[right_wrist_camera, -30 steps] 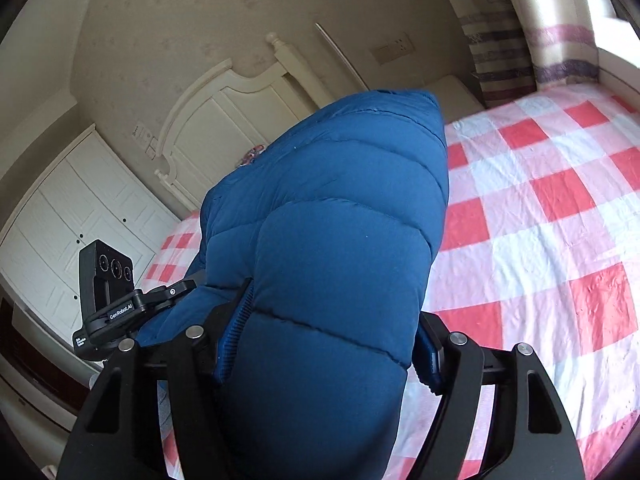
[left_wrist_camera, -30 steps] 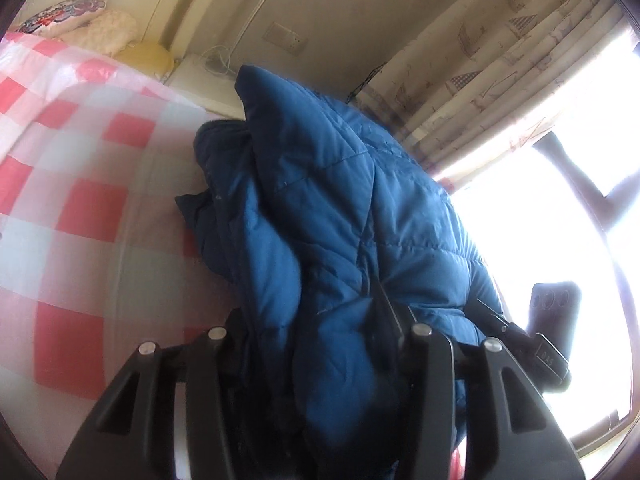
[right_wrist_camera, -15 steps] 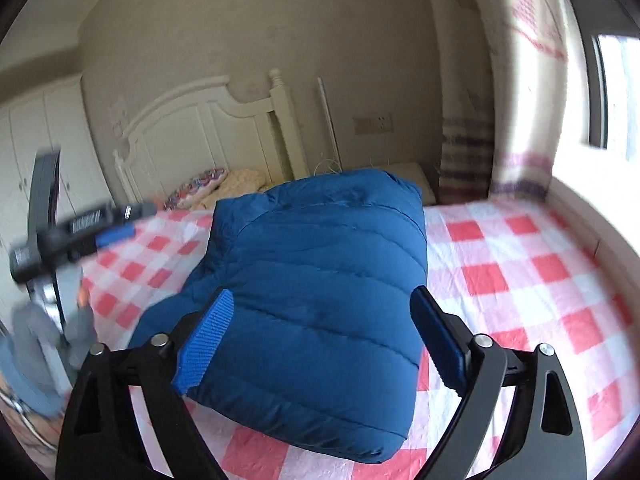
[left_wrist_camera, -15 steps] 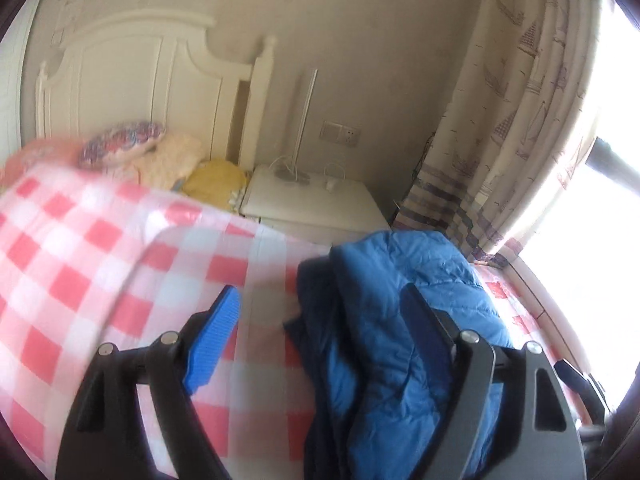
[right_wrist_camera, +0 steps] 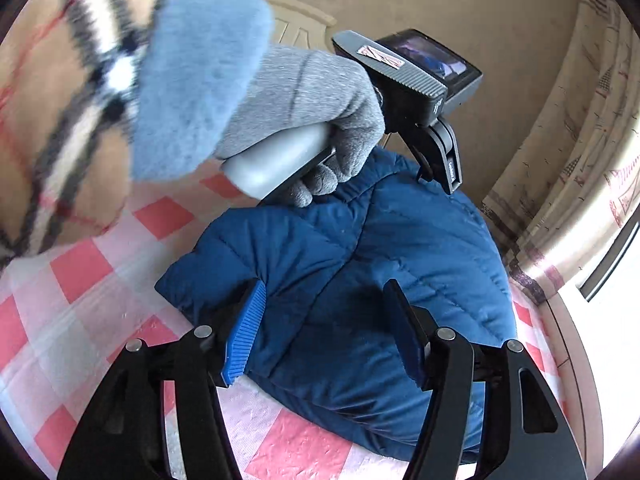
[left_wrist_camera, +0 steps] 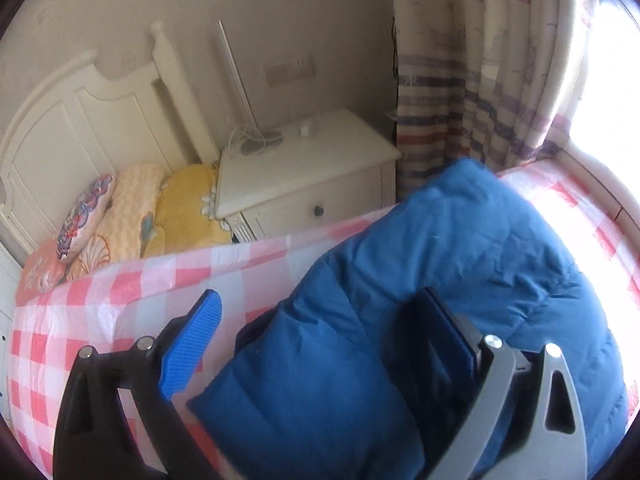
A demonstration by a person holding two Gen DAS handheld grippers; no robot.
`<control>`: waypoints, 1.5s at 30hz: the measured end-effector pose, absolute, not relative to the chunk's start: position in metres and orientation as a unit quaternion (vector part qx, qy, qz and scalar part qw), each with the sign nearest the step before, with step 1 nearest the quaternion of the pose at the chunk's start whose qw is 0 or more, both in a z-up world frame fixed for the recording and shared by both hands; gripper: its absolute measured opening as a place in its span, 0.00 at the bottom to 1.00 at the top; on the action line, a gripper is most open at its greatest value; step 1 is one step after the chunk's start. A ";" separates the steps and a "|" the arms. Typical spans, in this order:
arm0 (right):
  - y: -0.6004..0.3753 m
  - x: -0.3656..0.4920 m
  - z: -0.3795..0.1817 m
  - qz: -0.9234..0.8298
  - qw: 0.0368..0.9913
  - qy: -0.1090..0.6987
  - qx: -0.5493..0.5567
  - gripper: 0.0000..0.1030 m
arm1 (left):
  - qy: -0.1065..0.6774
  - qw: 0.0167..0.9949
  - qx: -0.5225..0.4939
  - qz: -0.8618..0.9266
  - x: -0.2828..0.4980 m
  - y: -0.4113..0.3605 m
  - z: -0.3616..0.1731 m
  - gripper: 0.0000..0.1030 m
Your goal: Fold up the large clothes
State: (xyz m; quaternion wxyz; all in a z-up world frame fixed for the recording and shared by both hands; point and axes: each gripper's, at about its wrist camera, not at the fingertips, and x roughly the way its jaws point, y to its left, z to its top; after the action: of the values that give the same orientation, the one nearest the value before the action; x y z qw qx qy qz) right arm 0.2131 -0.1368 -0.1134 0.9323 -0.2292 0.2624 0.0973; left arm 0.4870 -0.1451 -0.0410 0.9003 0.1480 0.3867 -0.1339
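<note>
A blue puffer jacket [left_wrist_camera: 440, 280] lies folded in a thick bundle on the red-and-white checked bed cover [left_wrist_camera: 140, 292]. My left gripper [left_wrist_camera: 320, 344] is open above its near edge, with the jacket bulging between the fingers but not pinched. In the right wrist view the same jacket [right_wrist_camera: 360, 260] lies below my right gripper [right_wrist_camera: 324, 332], which is open and hovers over it. The gloved left hand holding the left gripper's handle [right_wrist_camera: 280, 160] reaches across above the jacket's far side.
A white nightstand [left_wrist_camera: 304, 176] with a lamp and cables stands beyond the bed. Pillows [left_wrist_camera: 132, 208] lie at the white headboard [left_wrist_camera: 88, 128]. Striped curtains [left_wrist_camera: 480, 80] hang by a bright window at the right.
Both grippers let go of the jacket about a second ago and opened. The jacket now rests on the bed. The left hand has swung across into the right wrist view.
</note>
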 end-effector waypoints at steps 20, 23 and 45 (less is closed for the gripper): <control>-0.124 0.206 -0.137 0.099 0.913 0.240 -0.315 0.60 | 0.406 0.904 0.055 -0.117 0.490 -0.101 -0.071 0.99; -0.153 0.174 -0.112 0.114 0.931 0.210 -0.277 0.62 | 0.351 0.927 0.087 -0.098 0.445 -0.096 -0.040 0.98; -0.281 0.202 -0.130 0.027 0.932 0.345 -0.110 0.31 | 0.353 0.916 0.014 -0.191 0.315 -0.072 -0.088 0.99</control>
State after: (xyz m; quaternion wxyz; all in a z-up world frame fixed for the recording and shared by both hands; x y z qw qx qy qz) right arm 0.2019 -0.2806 -0.1304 0.9317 -0.1097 0.3451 0.0271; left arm 0.3155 -0.0719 -0.0883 0.9159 0.0136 0.3528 -0.1909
